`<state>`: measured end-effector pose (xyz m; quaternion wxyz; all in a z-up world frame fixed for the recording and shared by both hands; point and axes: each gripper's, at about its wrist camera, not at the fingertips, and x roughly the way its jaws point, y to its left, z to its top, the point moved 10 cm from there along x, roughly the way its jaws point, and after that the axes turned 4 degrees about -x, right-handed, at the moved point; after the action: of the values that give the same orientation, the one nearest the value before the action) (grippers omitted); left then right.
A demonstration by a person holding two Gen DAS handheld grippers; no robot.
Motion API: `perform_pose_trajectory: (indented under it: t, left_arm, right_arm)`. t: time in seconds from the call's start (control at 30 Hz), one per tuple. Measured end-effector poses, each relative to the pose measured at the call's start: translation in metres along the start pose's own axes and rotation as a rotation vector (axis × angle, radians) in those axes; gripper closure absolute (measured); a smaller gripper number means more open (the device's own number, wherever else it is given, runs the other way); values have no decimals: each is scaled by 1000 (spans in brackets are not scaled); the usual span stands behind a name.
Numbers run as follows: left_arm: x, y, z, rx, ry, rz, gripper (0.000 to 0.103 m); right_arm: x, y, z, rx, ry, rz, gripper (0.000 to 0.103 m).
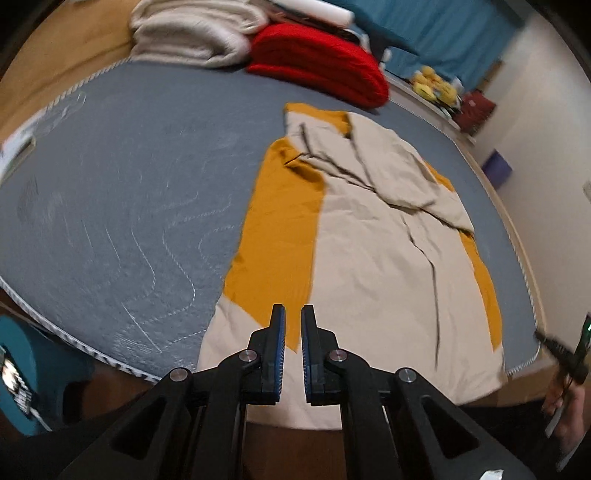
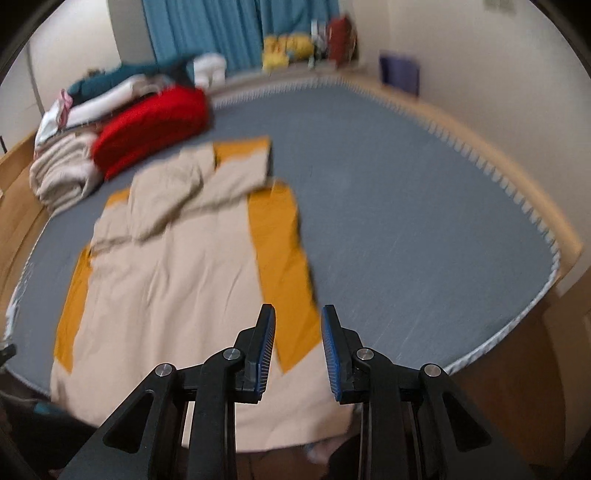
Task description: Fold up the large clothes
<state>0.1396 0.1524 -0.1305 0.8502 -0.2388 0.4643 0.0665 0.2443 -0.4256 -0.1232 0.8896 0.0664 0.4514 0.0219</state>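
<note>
Left wrist view: soft, limp beige-and-mustard cotton garment (image 1: 369, 240) overhanging the grey mattress's (image 1: 129, 184) near edge; left gripper (image 1: 292, 314) nearly pressed together, empty; right gripper (image 2: 297, 314) parted, empty; best grasped at hem corners.

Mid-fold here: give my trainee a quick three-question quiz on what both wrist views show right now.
1. True or false: the beige and mustard garment lies spread on the grey mattress.
2. Which folded item sits nearest the garment's far end: (a) red blanket, (b) cream blanket?
3. Fill in: neither the left gripper nor the right gripper has any ___ between its fingers.

Key: 1 true; 2 a; 3 cloth.
</note>
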Motion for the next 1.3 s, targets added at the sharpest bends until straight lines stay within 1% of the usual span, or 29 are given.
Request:
perform_pose_trajectory:
  t: [0.03,0.07,0.1,0.13,0.17,0.23,0.3,0.37,0.43,0.47,0.5,0.67,0.77,0.8,0.87,0.93,1.03,1.17,1.23,1.3]
  left_arm:
    - [15,12,-4,-22,48,56,96]
    - [24,19,-6,-35,63,69,96]
    - [29,23,-6,-37,74,75,96]
    - [34,30,-7,-42,90,98,96]
    - [36,34,-7,-50,95,106,96]
    - [41,46,-12,-102,127,110,96]
    - [50,60,-21,-159,176,124,95]
    - [57,69,-26,-197,209,142,94]
    - [64,75,-32,-226,243,153,91]
    - [67,76,-35,-232,254,158,87]
    - [68,78,-37,-234,261,165,83]
    - [73,81,-43,-224,273,207,74]
    - [78,84,-45,-235,281,223,72]
    - [80,85,-44,-237,283,224,72]
    - [85,85,-45,-235,284,228,71]
    - [87,83,-44,-214,274,235,71]
    - [90,78,-44,-167,265,255,71]
    - [93,73,-44,-113,261,279,72]
    - [94,71,-44,-90,259,290,72]
    - [96,68,-44,-70,259,298,75]
  right_arm:
    - [13,-2,-7,7,41,0,75]
    - [23,-5,-11,6,78,-12,75]
    - [36,-10,-18,-2,123,-49,75]
    - [42,-14,-24,-5,144,-71,75]
    - [52,-20,-31,2,183,-89,75]
    - [64,-25,-39,35,224,-74,75]
    - [73,-30,-44,56,248,-70,75]
    - [81,-31,-49,60,267,-75,75]
    - [86,-31,-51,65,288,-74,75]
    - [89,-30,-53,66,298,-73,75]
    - [93,-31,-57,68,313,-76,75]
    - [103,-39,-68,103,360,-92,75]
    - [104,-42,-72,111,367,-93,74]
    - [105,-42,-73,114,371,-91,74]
    - [109,-40,-79,120,399,-74,66]
    - [114,-37,-82,108,418,-68,62]
    - [117,-35,-84,64,424,-97,61]
    - [120,-37,-84,82,426,-99,61]
    - [120,-35,-84,70,428,-106,61]
    - [121,-33,-85,53,431,-108,61]
